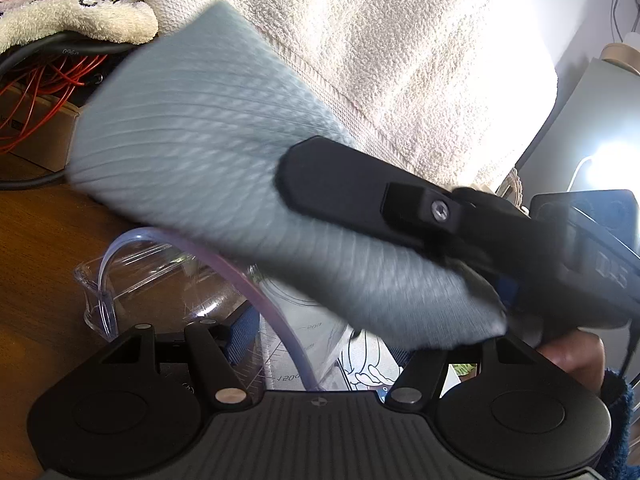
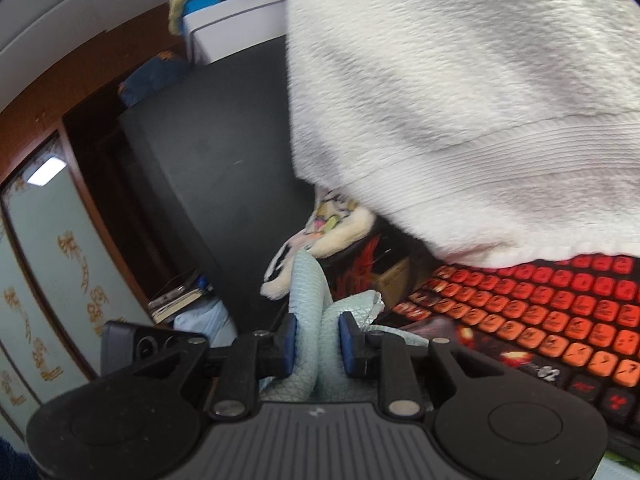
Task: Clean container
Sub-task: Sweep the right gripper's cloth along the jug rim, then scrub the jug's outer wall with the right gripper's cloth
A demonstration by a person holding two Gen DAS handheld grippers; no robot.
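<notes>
The right gripper (image 2: 318, 346) pinches a folded, ribbed pale-green cloth (image 2: 310, 320) between its blue pads. The left gripper (image 1: 320, 344) clamps a clear, curved plastic container (image 1: 160, 280) just below that cloth, over the wooden counter (image 1: 44, 280).

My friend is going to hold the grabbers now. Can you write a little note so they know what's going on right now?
Right gripper: jaws shut on the light blue cloth, which sits bunched between its pads.
Left gripper: jaws around the clear measuring container; its fingertips are hidden, so the grip cannot be confirmed.
Where things are: the container is low in the left wrist view, above the brown table. The cloth hangs over it, not inside it. A big white towel hangs behind.
Done: cloth and container are both picked up.
Left: push the cloth inside the container and wipe it. How clean it is cannot be told.
</notes>
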